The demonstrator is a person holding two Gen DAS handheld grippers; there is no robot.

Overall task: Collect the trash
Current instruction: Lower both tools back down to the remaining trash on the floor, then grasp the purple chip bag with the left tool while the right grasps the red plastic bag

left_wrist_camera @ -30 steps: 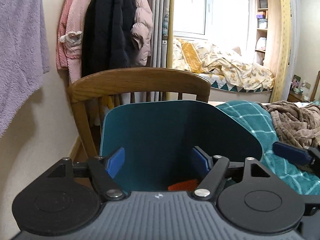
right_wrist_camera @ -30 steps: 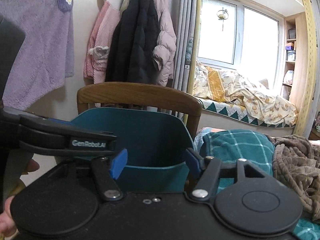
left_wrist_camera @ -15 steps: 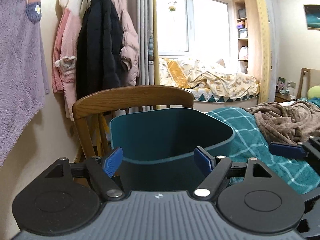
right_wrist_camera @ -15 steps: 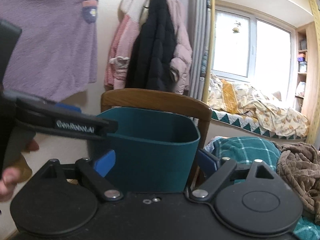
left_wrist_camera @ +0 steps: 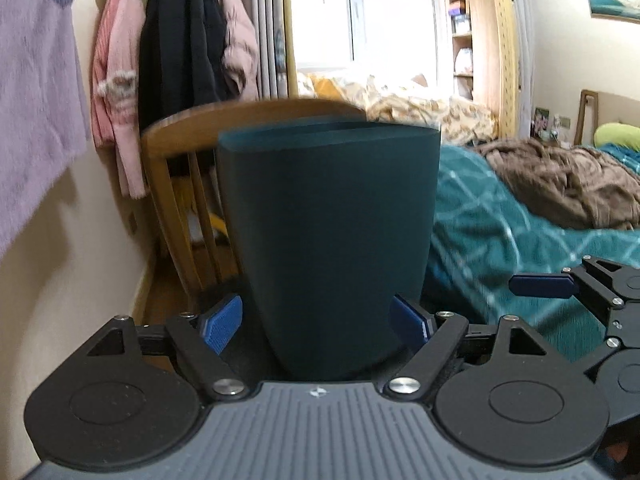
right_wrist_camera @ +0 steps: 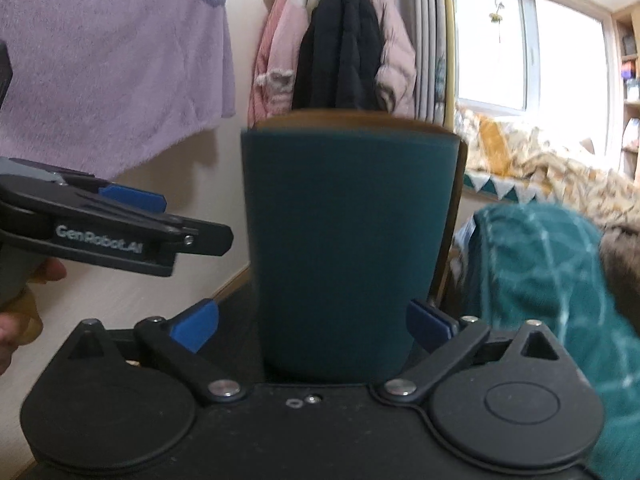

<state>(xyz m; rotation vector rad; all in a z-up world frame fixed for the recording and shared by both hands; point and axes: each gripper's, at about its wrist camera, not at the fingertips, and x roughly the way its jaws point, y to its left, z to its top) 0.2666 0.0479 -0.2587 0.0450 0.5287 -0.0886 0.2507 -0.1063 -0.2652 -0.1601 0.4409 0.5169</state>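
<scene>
A dark teal trash bin [left_wrist_camera: 328, 220] stands upright in front of a wooden chair, and I see it side-on with its inside hidden. My left gripper [left_wrist_camera: 316, 322] is low before the bin [right_wrist_camera: 348, 240], jaws opening, the bin's narrow lower part showing in the gap. Its right pad [left_wrist_camera: 412, 322] lies close to the wall; I cannot tell if it touches. My right gripper [right_wrist_camera: 314, 326] has its jaws opening wide, the bin framed between them with clear gaps. The left gripper's finger [right_wrist_camera: 132, 200] reaches in from the left; the right gripper's finger [left_wrist_camera: 540, 286] shows at far right.
The wooden chair [left_wrist_camera: 256, 120] stands right behind the bin against the wall. Coats [left_wrist_camera: 188, 40] and a purple garment [left_wrist_camera: 36, 100] hang above. A bed with a teal checked blanket [left_wrist_camera: 500, 220] and a brown throw [left_wrist_camera: 560, 184] fills the right. A hand [right_wrist_camera: 16, 320] grips the left tool.
Both grippers have sunk: a second ago they looked down into the bin, now its rim is above them. Both pairs of jaws have widened, the right more.
</scene>
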